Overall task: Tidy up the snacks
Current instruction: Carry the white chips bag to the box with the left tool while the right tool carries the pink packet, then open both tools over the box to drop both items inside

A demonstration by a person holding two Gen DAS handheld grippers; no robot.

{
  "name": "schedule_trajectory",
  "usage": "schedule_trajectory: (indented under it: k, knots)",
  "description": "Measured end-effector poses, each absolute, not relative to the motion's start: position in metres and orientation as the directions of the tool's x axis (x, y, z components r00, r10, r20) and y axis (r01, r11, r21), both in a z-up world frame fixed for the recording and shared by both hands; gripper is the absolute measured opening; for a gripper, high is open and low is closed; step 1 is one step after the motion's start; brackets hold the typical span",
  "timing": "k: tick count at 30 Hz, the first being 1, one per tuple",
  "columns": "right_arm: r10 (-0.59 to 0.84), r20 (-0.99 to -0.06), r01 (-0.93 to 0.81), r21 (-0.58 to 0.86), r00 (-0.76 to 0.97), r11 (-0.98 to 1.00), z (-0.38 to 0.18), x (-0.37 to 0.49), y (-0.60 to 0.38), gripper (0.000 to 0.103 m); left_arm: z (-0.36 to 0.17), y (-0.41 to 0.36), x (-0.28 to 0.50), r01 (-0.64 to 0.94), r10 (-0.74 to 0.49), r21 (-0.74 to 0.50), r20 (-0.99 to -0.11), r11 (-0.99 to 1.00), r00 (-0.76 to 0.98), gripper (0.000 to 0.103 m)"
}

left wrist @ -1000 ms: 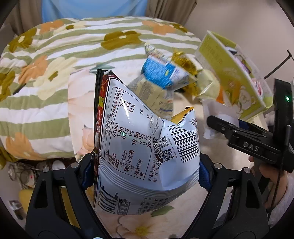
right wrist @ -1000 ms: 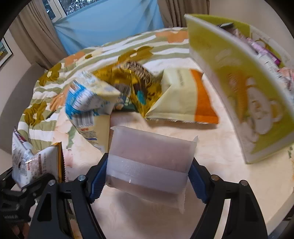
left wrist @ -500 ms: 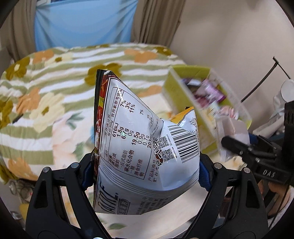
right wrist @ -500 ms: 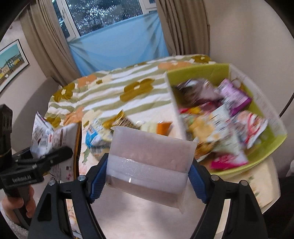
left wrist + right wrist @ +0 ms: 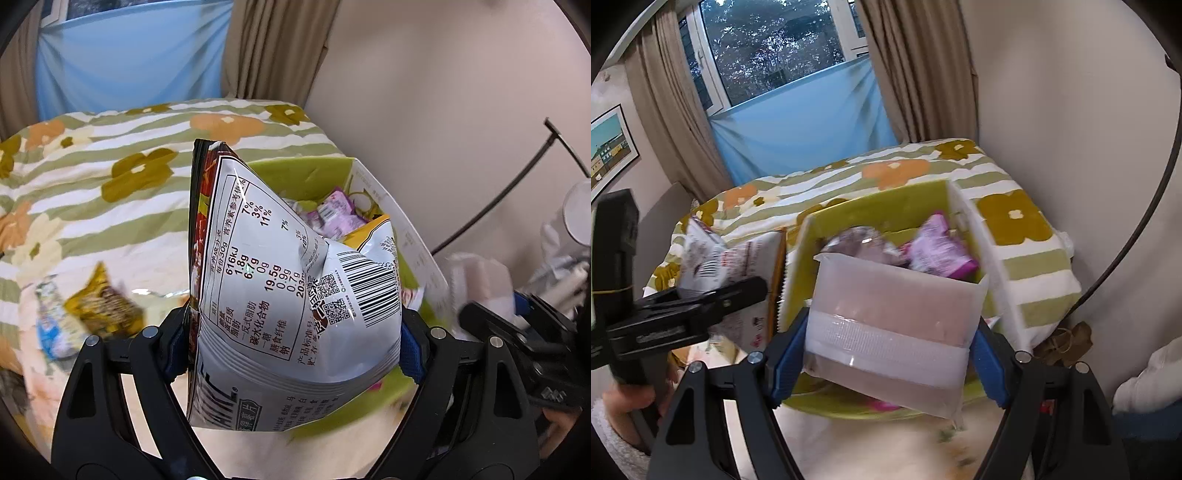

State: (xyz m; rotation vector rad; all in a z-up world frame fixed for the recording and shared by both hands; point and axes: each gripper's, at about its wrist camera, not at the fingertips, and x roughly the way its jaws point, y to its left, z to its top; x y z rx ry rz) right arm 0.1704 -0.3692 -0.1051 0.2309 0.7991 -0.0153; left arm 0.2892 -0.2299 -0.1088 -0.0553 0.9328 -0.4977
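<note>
You work over a bed with a flowered, striped cover [image 5: 1015, 221], under a window with a blue cloth and beige curtains, and the green box [image 5: 871, 206] that collects the snacks stands on it, already holding several packets, among them a purple one [image 5: 938, 251]. Your left gripper [image 5: 291, 332] is closed on a silver chip bag [image 5: 280, 280], the blue pads pressing its two side edges near the lower half, and the bag hangs in front of the box opening. Your right gripper [image 5: 886, 343] is closed on a frosted pink pouch [image 5: 897, 306], held by both short sides, just before the near wall of the box. I judge both packets as very light and soft. The chip bag is filled with air and its foil is slippery, so more pressure will only crush the chips; the creased seam zone is the safer place for the pads. The pouch looks a little stiffer and flatter, so the grip across its width seems good. Some loose packets [image 5: 99, 302] lie on the cover at the left.
</note>
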Motion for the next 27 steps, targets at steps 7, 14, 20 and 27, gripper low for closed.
schedule_trajectory:
  k: [7,14,20,27]
  knots:
    - [0.1,-0.721,0.078,0.209,0.686,0.975,-0.112,0.18,-0.403,0.075,-0.141,-0.271,0.305,0.315,-0.37,-0.242,-0.809,0.918,0.457,0.1]
    - [0.155,-0.722,0.029,0.236,0.674,0.971,-0.12,0.187,-0.411,0.075,-0.142,-0.245,0.279,0.253,-0.337,-0.241,-0.817,0.937,0.467,0.1]
    - [0.207,-0.714,-0.019,0.262,0.669,0.965,-0.12,0.203,-0.411,0.075,-0.132,-0.221,0.261,0.219,-0.291,-0.206,-0.82,0.954,0.493,0.1]
    - [0.207,-0.756,-0.044,0.23,0.621,0.972,-0.134,0.242,-0.406,0.078,-0.134,-0.206,0.257,0.176,-0.255,-0.192,-0.836,0.965,0.487,0.1]
